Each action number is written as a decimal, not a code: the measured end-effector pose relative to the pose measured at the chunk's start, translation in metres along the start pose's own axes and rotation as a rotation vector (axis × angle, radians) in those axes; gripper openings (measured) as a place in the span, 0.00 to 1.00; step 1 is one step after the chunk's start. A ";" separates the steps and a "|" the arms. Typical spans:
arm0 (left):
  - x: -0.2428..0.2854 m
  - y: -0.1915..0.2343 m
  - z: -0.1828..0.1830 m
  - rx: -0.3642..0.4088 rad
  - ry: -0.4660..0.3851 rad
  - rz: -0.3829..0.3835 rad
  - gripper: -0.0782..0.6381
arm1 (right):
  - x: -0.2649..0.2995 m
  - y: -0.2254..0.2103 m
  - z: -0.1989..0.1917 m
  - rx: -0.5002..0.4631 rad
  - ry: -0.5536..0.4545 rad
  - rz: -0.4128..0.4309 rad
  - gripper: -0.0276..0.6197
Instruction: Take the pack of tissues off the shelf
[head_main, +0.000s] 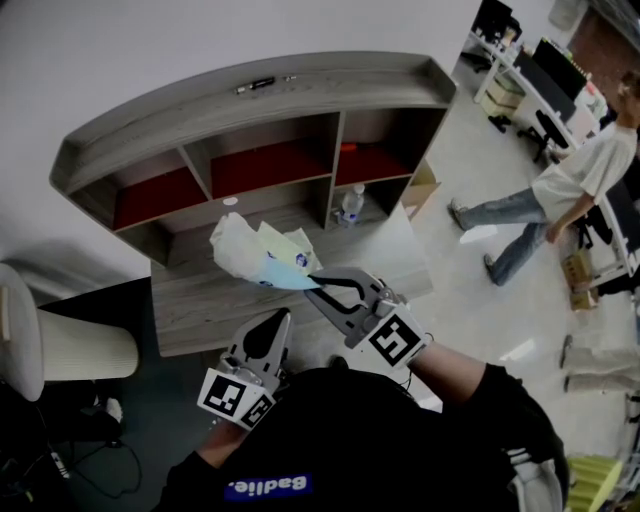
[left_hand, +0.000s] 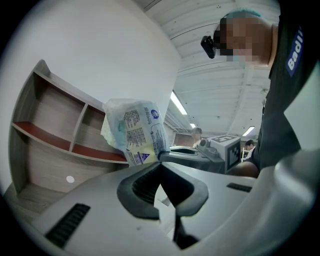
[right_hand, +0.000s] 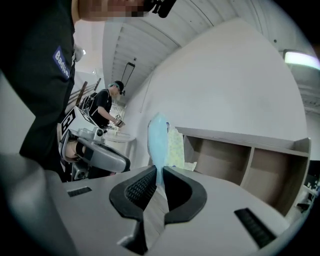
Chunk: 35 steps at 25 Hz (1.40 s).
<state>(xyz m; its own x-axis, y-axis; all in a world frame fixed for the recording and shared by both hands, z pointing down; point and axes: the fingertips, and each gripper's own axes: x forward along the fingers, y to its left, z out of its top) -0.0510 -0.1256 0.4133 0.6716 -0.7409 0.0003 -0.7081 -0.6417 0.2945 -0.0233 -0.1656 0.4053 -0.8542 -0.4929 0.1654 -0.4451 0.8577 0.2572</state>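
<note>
**A:** Shown, from largest to smallest?

**B:** The wooden shelf (head_main: 250, 100), standing at the back of the table (head_main: 200, 310). In front of it is the pack of tissues (head_main: 262, 252), clear of every compartment and in the air above the table. The right gripper (head_main: 318, 280) has its fingers pinching the pack's thin blue edge. The left gripper (head_main: 283, 318), low and near the body, has its fingers pressed together on nothing.

**A:** Which step is this?

**B:** Judging by position, the removal itself is done, and the pack is in the carry-away step.

**A:** What does the next move call for?

**B:** Probably a steady pinch. The grip is on a margin only, so the soft pack hangs sideways and may swing or slip. It should be brought down onto bare table before the fingers part.
</note>
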 end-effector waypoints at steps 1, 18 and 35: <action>0.000 0.000 0.000 0.000 0.001 0.000 0.11 | 0.000 0.001 0.000 0.014 -0.001 0.005 0.13; -0.002 -0.001 0.001 0.002 -0.006 0.003 0.10 | -0.002 0.014 -0.002 0.112 -0.021 0.044 0.13; 0.002 -0.001 0.001 0.002 -0.003 0.001 0.10 | -0.001 0.015 -0.003 0.119 -0.025 0.054 0.13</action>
